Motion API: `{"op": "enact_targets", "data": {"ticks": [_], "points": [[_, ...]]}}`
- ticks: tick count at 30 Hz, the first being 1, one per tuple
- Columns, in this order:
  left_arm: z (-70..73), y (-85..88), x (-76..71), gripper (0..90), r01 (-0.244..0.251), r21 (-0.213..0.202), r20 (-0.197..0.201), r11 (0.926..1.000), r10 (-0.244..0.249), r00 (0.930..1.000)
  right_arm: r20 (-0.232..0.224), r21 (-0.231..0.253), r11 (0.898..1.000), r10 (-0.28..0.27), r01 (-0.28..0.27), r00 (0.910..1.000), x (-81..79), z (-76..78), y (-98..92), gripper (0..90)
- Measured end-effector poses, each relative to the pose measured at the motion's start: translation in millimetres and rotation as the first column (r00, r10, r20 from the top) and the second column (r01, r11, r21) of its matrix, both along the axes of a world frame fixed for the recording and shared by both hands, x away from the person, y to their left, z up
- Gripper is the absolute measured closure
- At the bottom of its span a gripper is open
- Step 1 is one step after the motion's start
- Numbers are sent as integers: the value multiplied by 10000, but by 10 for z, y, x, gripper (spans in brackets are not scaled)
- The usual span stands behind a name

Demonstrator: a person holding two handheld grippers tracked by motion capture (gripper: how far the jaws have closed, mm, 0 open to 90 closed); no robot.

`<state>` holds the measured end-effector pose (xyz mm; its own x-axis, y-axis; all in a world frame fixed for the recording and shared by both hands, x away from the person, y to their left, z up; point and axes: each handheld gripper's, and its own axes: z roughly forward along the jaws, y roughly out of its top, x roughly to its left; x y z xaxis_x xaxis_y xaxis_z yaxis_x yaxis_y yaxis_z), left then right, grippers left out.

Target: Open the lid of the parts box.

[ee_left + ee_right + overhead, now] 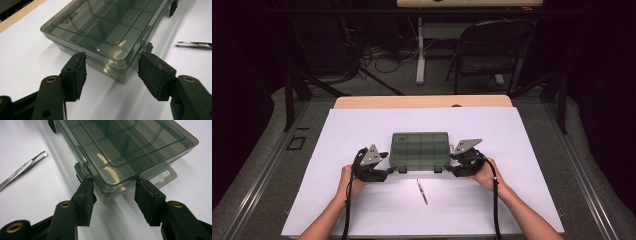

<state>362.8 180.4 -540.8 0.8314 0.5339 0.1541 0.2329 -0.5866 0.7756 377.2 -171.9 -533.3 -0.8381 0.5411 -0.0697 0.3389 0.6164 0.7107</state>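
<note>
High view: the box (420,150), grey and see-through with its lid down, lies mid-sheet (362,125). The left gripper (384,167) is at its near left corner, the right gripper (454,166) at its near right corner. Tweezers (422,192) lie nearer the person.

Left gripper view: jaws parted, straddling a box (105,32) corner; the pads do not press it.

Right gripper view: jaws straddle the other corner (117,155); one pad touches the wall, the other stands just clear. No grasp.
</note>
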Motion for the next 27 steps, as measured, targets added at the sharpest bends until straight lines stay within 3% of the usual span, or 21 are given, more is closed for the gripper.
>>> {"op": "enact_targets", "data": {"ticks": [6, 19, 27], "points": [[-3, -29, -28, 406, -87, 245, 393, 9997, 78, 9992, 19, 47, 10000, -25, 25, 10000, -5, 4, 0, 515], [-16, -51, -49, 444, -126, 351, 771, 9993, 98, 9970, -11, 174, 9998, -111, 112, 9999, -12, 19, -6, 539], [-18, -16, -44, 465, -89, -136, 820, 9999, 100, 9966, -92, 156, 9998, -148, 150, 9998, -14, 35, -13, 549]]}}
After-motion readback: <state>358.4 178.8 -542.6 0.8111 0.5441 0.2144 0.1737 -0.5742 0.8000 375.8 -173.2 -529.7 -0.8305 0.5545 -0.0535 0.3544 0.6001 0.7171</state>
